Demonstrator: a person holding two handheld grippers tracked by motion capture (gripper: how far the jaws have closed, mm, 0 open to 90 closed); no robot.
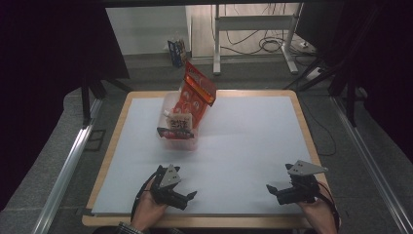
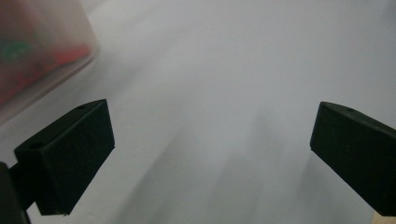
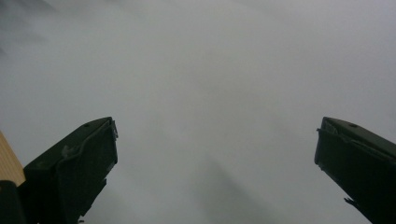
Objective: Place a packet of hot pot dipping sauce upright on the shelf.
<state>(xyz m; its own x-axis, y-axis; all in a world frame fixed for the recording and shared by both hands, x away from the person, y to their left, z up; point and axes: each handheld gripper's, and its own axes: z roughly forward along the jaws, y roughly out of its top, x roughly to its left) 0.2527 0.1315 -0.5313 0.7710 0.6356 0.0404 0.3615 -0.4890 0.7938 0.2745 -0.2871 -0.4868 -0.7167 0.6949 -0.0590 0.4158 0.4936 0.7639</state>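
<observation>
My left gripper (image 1: 187,196) is released, its two black jaws spread wide with nothing between them, and in the left gripper view (image 2: 212,154) they frame only bare white sheet. My right gripper (image 1: 271,188) is just as slack, jaws wide apart and empty, and the right gripper view (image 3: 215,163) shows the same pale surface between them, with a sliver of the table's (image 3: 9,161) wooden edge at the far left. Both grippers sit low at the near edge of the table (image 1: 109,146), well apart from each other, my hands coming in from below; each carries a grey three-cornered plate on top. The white sheet (image 1: 253,146) covers nearly all of the wooden top. Farther out, on the left half and well apart from both grippers, stands a clear plastic tub (image 1: 192,143); a blurred corner of the tub (image 2: 42,51) shows at the upper left of the left gripper view. Snack packets stand in it: a tall red bag (image 1: 197,90) leaning to the right and rising well above the rim, and a smaller pale packet (image 1: 179,122) in front of it. Both carry printing, but it is too small for me to read. Beyond the table, on the floor, is a desk frame with cables (image 1: 272,46) lying under it.
</observation>
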